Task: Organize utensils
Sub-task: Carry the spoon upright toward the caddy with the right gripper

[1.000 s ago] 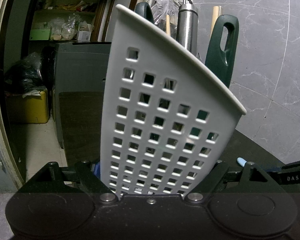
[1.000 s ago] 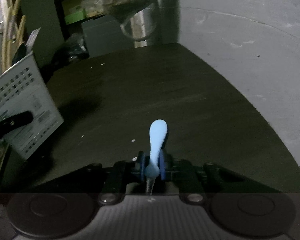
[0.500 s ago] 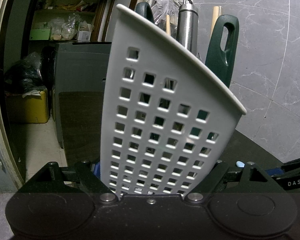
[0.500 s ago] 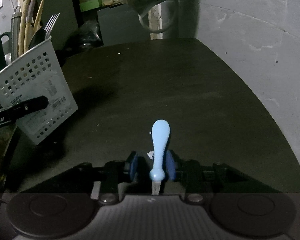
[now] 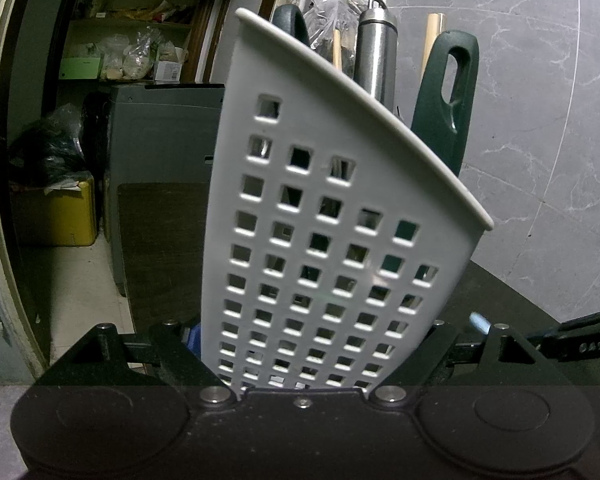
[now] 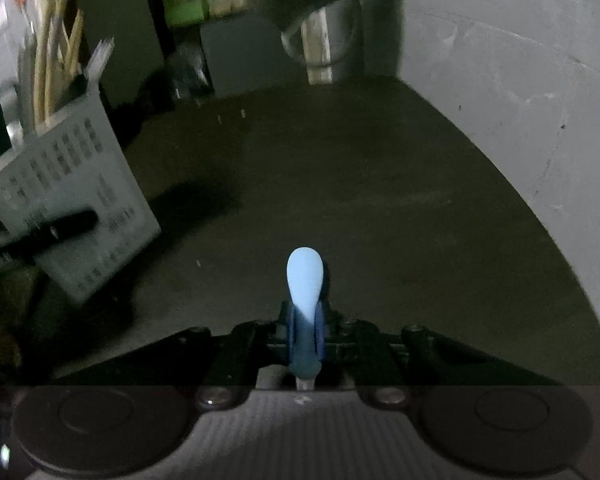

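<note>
Two grippers: the left gripper (image 5: 304,354) grips a tilted caddy (image 5: 324,232); the right gripper (image 6: 303,332) is closing on a blue handle (image 6: 304,284), its tool end hidden.

Dark surface (image 6: 360,184) ahead of right claw (image 6: 305,334) is bare out to its far edge: wide free lane centre and right. Grey wall (image 6: 520,80) bounds the right side. Far end blocked by a pipe (image 6: 332,40) with a hanging bag over it. Left side obstructed by the tilted white perforated caddy (image 6: 72,196), clamped in the left claw (image 5: 304,360). Caddy mouth is crowded: green handles (image 5: 448,92), steel cylinder (image 5: 376,56), wooden sticks (image 6: 48,64), fork tines. Right claw's jaws are closing on the blue handle (image 6: 304,280), which sticks out forward.
</note>
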Available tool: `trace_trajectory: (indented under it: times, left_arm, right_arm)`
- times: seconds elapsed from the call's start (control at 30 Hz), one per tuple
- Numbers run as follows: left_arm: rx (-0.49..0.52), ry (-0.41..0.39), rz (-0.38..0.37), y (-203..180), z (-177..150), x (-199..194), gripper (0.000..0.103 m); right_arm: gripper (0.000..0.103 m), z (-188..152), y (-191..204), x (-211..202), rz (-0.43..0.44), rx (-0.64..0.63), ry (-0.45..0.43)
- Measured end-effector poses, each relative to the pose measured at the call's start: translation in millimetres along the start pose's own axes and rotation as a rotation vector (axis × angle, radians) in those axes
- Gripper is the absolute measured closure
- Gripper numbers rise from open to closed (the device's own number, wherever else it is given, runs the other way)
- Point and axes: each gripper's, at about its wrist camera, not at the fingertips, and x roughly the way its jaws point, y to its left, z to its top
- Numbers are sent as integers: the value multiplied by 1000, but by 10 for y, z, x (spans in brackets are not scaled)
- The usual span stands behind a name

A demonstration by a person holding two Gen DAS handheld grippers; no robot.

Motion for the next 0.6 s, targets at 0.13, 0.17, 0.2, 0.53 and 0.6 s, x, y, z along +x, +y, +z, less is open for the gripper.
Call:
trace_trajectory:
  times: [0.13,0.17,0.2,0.53,0.6]
  left_arm:
    - [1,1,3,-11,1,12,18]
    - [2,1,3,-14,2,13,18]
    - [2,2,4,-16,4,16,18]
    - [4,2,4,-19,9,14,18]
    - [4,2,5,-22,11,11,18]
  right_arm:
    - [92,-79,-61,-169,109,25,-125]
    - [92,-104,-66,-205,137,26,-153]
    - [92,-110,-79,-228,164,29,-179]
    - [91,-272,-192,-290,367,72,-357]
    - [91,-272,-186,-307,378,65,-372]
